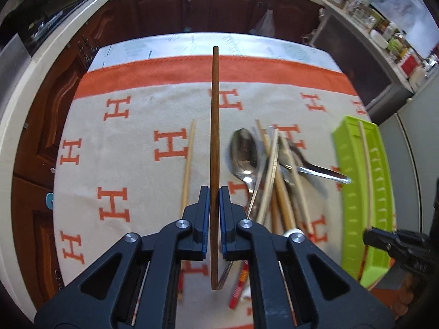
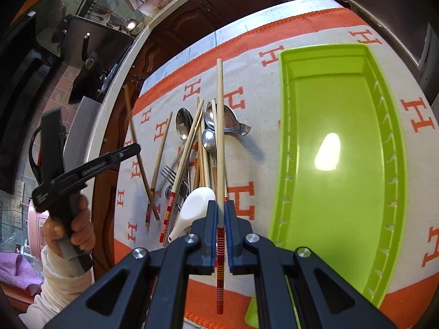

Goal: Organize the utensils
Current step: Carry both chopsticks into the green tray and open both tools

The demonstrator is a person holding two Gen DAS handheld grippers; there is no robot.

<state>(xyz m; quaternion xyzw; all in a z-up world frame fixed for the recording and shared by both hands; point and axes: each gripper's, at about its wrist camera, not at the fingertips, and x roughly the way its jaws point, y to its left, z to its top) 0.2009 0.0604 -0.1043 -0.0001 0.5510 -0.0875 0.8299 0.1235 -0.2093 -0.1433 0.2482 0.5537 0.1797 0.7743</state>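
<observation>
Here, each gripper holds one chopstick above the cloth-covered table.

The left gripper (image 1: 214,200) has its jaws closed on a dark brown chopstick (image 1: 214,137), and the right gripper (image 2: 220,213) is clamped on a pale chopstick with a red-striped end (image 2: 220,148). The remaining pile of chopsticks, steel spoons, a fork and a white ceramic spoon (image 2: 192,208) lies on the H-patterned orange cloth (image 1: 123,150), beside the green tray (image 2: 337,148), which looks empty, though glare covers part of its floor.

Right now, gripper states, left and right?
Left gripper: closed on a dark brown chopstick.
Right gripper: closed on a pale chopstick with red stripes.
</observation>
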